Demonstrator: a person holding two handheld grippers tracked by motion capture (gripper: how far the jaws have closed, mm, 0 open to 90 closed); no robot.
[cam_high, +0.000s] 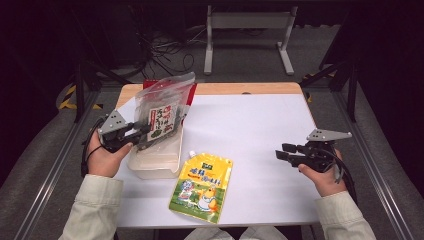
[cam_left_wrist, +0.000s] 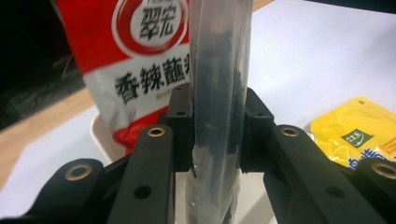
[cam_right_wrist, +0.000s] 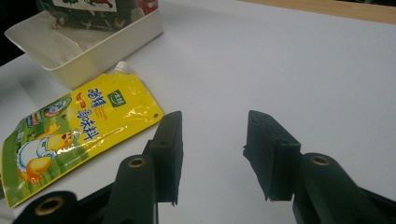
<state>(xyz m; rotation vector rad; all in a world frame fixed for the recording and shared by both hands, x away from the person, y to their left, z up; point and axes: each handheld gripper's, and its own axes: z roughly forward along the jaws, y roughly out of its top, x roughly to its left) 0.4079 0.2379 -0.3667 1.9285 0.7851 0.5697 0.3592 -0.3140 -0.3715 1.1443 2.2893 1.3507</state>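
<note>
The red packet (cam_left_wrist: 135, 60) behind the clear bag (cam_high: 164, 112) is mostly hidden in the high view; in the left gripper view its top and right side are cut off, and the print on it is only partly readable. The dark contents of the clear bag are hard to make out through the plastic.

The left tongs (cam_high: 141, 131) are clamped on the clear bag: in the left gripper view the bag stands edge-on between the two pads, both pressing on it. The bag rises upright from those tongs, its lower part over the white tray (cam_high: 155, 167) that sits just beside them on the worktop (cam_high: 260, 130). The left hand (cam_high: 105, 155) holds its tongs level, pointing toward the tray.

The right tongs (cam_high: 281, 153) stand about half open with nothing between them, held low over the bare worktop and pointing left. The yellow spout pouch (cam_high: 202, 187) lies flat, near them on that side, between the two tongs.
</note>
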